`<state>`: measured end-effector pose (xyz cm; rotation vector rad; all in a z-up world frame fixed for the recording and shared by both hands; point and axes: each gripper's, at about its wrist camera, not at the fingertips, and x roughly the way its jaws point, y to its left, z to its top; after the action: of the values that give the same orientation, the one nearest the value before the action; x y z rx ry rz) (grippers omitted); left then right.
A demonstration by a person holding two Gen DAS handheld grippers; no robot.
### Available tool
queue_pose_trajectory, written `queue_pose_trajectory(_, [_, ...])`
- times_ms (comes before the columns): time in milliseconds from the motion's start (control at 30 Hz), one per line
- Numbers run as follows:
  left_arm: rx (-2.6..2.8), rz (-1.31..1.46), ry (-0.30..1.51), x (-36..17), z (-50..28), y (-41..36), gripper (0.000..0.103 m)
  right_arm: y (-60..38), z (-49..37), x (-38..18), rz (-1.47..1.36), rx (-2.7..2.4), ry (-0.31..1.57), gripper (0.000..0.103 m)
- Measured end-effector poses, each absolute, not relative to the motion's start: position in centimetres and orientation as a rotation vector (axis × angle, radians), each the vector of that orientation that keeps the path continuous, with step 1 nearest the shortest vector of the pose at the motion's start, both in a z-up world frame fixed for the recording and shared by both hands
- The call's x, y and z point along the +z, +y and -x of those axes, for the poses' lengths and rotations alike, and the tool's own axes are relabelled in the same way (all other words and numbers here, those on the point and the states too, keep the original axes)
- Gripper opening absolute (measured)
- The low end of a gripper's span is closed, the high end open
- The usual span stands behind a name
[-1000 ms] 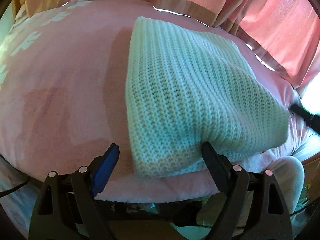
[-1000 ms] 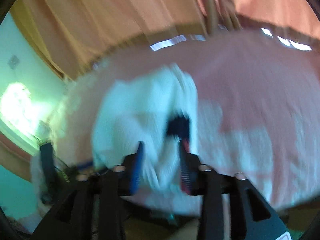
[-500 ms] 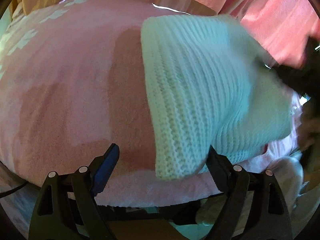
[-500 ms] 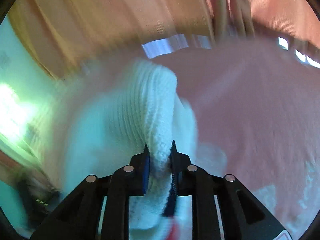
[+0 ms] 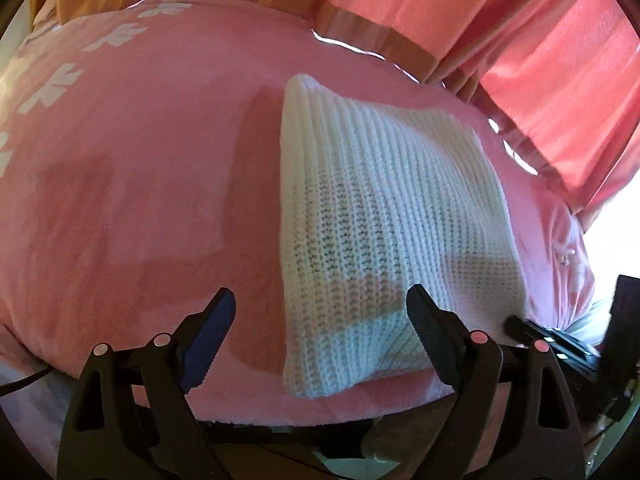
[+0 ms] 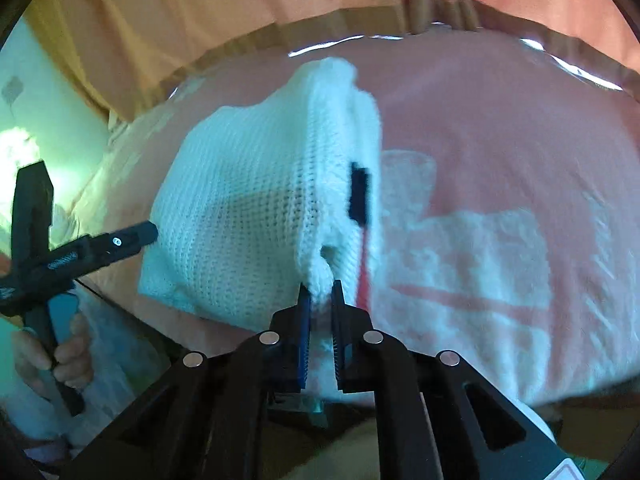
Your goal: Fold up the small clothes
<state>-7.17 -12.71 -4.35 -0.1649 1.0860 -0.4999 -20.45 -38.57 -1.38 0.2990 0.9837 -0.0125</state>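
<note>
The right gripper [image 6: 320,292] pinches the white knit sweater's [image 6: 248,208] edge between nearly closed fingers, likely to fold it; the left gripper [image 5: 320,320] hovers wide open and empty astride its near corner on the pink bed [image 5: 132,168].

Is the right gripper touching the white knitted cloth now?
Touching. The right wrist view shows the right gripper shut on a bunched edge of the white knitted cloth, with knit squeezed between both fingers.

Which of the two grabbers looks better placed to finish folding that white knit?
Right, probably: the right gripper is shut on the white knit, edge pinched. The left gripper is open, holding nothing.
</note>
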Motion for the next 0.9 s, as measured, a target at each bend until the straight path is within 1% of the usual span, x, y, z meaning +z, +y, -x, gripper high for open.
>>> queue_pose_trajectory(67, [-0.489, 0.126, 1.101, -4.9, 7.6, -13.1, 0.085, -39.5, 20.6, -2.6, -0.302, -0.051, 1.043, 0.009])
queue_pose_trajectory(133, [-0.485, 0.096, 1.125, -5.7, 7.9, -13.5, 0.085, -39.2, 19.9, -4.6, -0.290, -0.055, 1.162, 0.010])
queue_pose_trajectory(167, [-0.475, 0.088, 1.143, -6.0, 7.9, -13.8, 0.085, -38.9, 19.9, -4.0, -0.262, -0.061, 1.153, 0.014])
queue_pose_trajectory(200, [-0.473, 0.088, 1.148, -6.0, 7.9, -13.9, 0.085, -38.7, 20.0, -3.4, -0.239, -0.062, 1.141, 0.016])
queue_pose_trajectory(233, [-0.474, 0.092, 1.143, -5.7, 8.0, -13.8, 0.085, -38.6, 20.3, -2.5, -0.243, -0.050, 1.110, 0.018])
queue_pose_trajectory(267, [-0.475, 0.095, 1.134, -5.3, 8.1, -13.8, 0.085, -38.8, 20.6, -1.9, -0.268, -0.038, 1.086, 0.024])
queue_pose_trajectory(300, [-0.475, 0.098, 1.124, -4.9, 8.2, -13.8, 0.085, -38.9, 20.9, -1.3, -0.300, -0.026, 1.062, 0.027])
queue_pose_trajectory(333, [-0.471, 0.106, 1.115, -4.3, 8.1, -13.8, 0.086, -39.1, 21.2, -0.8, -0.329, -0.019, 1.038, 0.034])
queue_pose_trajectory(367, [-0.473, 0.118, 1.111, -4.1, 7.9, -13.8, 0.087, -39.4, 21.3, -0.1, -0.361, -0.020, 0.998, 0.050])
queue_pose_trajectory(400, [-0.483, 0.137, 1.108, -3.8, 7.6, -13.9, 0.088, -39.6, 21.2, 0.4, -0.371, -0.023, 0.963, 0.060])
queue_pose_trajectory(433, [-0.499, 0.172, 1.106, -3.6, 7.1, -14.0, 0.088, -39.8, 20.8, 0.7, -0.367, -0.033, 0.938, 0.075])
queue_pose_trajectory(533, [-0.538, 0.265, 1.125, -4.0, 5.7, -14.7, 0.092, -40.2, 19.3, 0.2, -0.385, -0.071, 0.903, 0.078])
queue_pose_trajectory(733, [-0.511, 0.265, 1.227, -7.3, 2.8, -17.0, 0.096, -40.8, 14.4, -5.1, -0.645, -0.014, 1.015, 0.078])
queue_pose_trajectory(833, [-0.534, 0.324, 1.235, -8.0, 2.6, -16.9, 0.098, -40.3, 13.7, -6.5, -0.659, -0.014, 1.034, 0.082])
queue_pose_trajectory(867, [-0.540, 0.314, 1.234, -8.0, 2.5, -17.2, 0.098, -40.2, 13.5, -6.9, -0.672, -0.001, 1.032, 0.082])
queue_pose_trajectory(900, [-0.549, 0.304, 1.230, -7.9, 2.5, -17.4, 0.098, -40.2, 13.5, -7.0, -0.684, -0.002, 1.012, 0.080])
